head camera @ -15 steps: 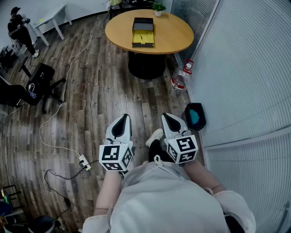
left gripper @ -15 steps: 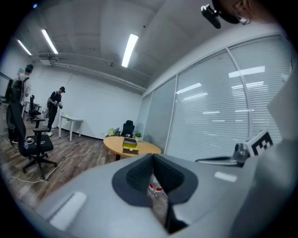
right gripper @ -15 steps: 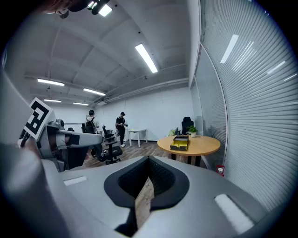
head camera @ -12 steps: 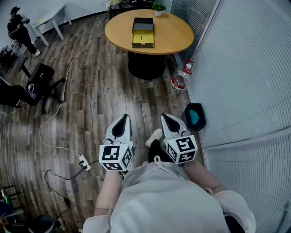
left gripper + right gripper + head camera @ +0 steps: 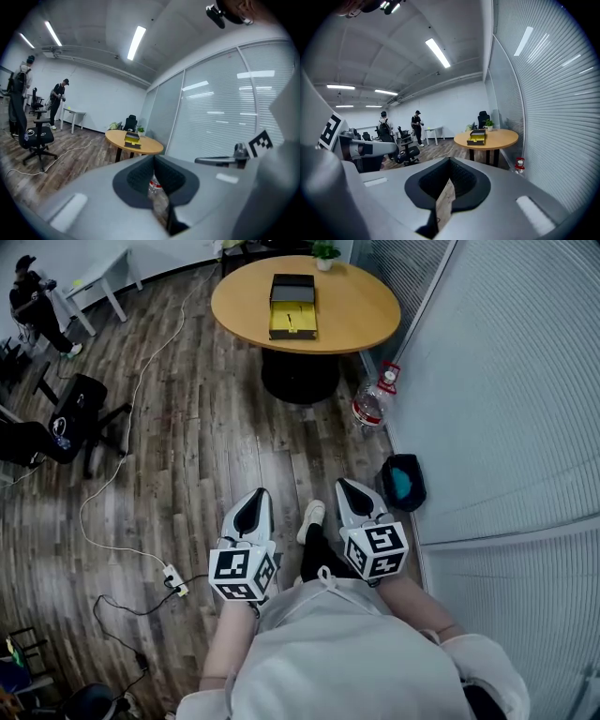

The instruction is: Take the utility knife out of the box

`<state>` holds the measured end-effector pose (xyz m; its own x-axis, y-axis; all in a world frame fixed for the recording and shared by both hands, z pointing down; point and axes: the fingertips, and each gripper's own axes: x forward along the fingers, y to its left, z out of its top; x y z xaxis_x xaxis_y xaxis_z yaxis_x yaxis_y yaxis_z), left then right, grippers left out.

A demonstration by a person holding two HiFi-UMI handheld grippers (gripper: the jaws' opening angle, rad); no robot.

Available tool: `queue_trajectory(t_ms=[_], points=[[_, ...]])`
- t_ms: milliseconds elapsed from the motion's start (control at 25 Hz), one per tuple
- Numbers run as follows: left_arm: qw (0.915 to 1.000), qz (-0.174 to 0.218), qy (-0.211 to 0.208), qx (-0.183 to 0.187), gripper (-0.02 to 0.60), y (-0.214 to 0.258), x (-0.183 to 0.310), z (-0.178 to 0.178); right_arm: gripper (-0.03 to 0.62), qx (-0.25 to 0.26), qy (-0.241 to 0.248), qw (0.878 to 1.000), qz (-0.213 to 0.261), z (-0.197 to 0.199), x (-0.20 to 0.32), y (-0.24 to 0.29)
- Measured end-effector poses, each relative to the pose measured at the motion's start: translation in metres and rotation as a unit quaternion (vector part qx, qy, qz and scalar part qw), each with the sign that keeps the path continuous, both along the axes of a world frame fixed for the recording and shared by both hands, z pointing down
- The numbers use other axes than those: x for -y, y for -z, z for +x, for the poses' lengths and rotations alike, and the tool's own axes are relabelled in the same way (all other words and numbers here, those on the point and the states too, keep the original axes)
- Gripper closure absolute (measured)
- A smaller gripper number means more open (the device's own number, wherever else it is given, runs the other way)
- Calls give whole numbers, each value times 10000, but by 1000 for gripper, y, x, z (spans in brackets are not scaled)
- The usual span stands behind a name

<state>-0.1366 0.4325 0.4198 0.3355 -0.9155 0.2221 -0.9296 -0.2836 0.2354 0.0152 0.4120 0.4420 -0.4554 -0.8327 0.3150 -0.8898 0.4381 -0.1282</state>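
Note:
An open black box (image 5: 293, 306) with a yellow lining lies on the round wooden table (image 5: 356, 306) far ahead. A thin dark item, perhaps the utility knife (image 5: 292, 319), rests on the lining; it is too small to make out. The box (image 5: 132, 138) also shows in the left gripper view, and the box (image 5: 477, 136) in the right gripper view. My left gripper (image 5: 259, 493) and right gripper (image 5: 344, 484) are held side by side at waist height above the floor, well short of the table. Both are shut with nothing in them.
A water bottle (image 5: 368, 407) and a dark bag (image 5: 403, 480) sit by the blind-covered glass wall on the right. An office chair (image 5: 82, 407) and a cable with a power strip (image 5: 173, 575) lie left. A person (image 5: 33, 298) stands far left by a white desk (image 5: 101, 279).
Both grippers sit slightly lower in the head view and the table slightly higher. My foot between them has shifted. The jaws stay shut.

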Motion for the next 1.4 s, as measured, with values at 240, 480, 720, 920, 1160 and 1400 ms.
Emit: queue_trajectory(t_ms=[240, 480, 720, 920, 1160, 1400], points=[[9998, -202, -53, 5, 575, -14, 45, 4, 594, 106, -95, 9997, -173, 8, 55, -11], [9991, -403, 94, -32, 575, -23, 127, 1, 594, 165, -169, 9991, -365, 18, 147, -20], [9988, -477, 112, -50, 575, -21, 227, 8, 594, 193, -228, 9989, -373, 32, 255, -15], [9988, -465, 91, -87, 575, -21, 309, 22, 594, 236, -241, 9987, -369, 48, 330, -18], [9987, -493, -14, -97, 575, -23, 378, 45, 594, 286, -305, 9977, -526, 72, 390, -27], [9965, -749, -31, -382, 575, -35, 421, 57, 594, 303, -452, 9963, -665, 93, 426, -40]])
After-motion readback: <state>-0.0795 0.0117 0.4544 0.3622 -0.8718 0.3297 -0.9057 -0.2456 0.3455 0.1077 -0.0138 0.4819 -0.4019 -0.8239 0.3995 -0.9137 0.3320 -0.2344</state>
